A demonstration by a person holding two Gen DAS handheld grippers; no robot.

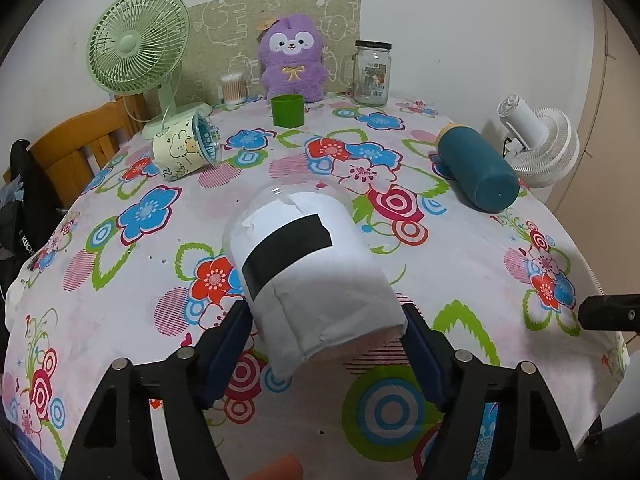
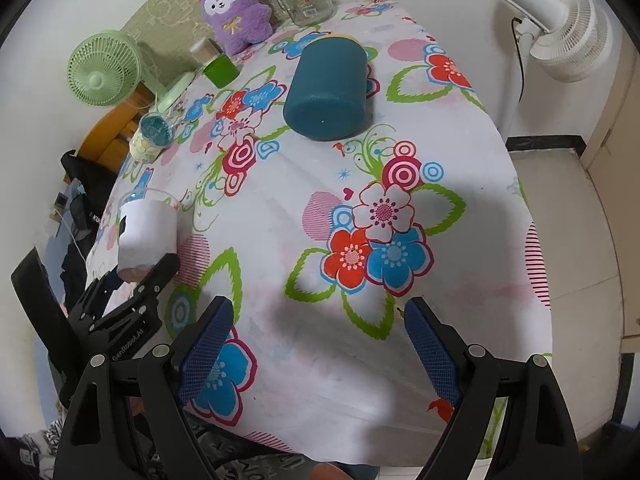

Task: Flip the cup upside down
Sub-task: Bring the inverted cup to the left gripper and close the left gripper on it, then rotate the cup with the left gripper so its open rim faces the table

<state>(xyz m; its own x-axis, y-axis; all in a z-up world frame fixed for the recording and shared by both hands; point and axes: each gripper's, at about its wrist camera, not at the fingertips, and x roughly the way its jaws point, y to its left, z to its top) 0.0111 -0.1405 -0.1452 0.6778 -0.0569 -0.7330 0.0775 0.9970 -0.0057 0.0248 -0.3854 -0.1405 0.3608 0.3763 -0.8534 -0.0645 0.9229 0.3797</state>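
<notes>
We cannot see the cup's [image 1: 316, 276] base, hidden between the left gripper's [image 1: 326, 344] fingers; the jar's [image 1: 372, 74] label is too small to read.

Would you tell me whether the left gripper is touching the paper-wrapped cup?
Touching. In the left wrist view, both blue pads of the left gripper press the sides of the paper-wrapped cup.

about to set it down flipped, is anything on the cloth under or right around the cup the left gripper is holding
Nothing visible. The left gripper holds the paper-wrapped cup tilted over bare tablecloth. The teal bottle and the cartoon cup both lie well away from it.
</notes>
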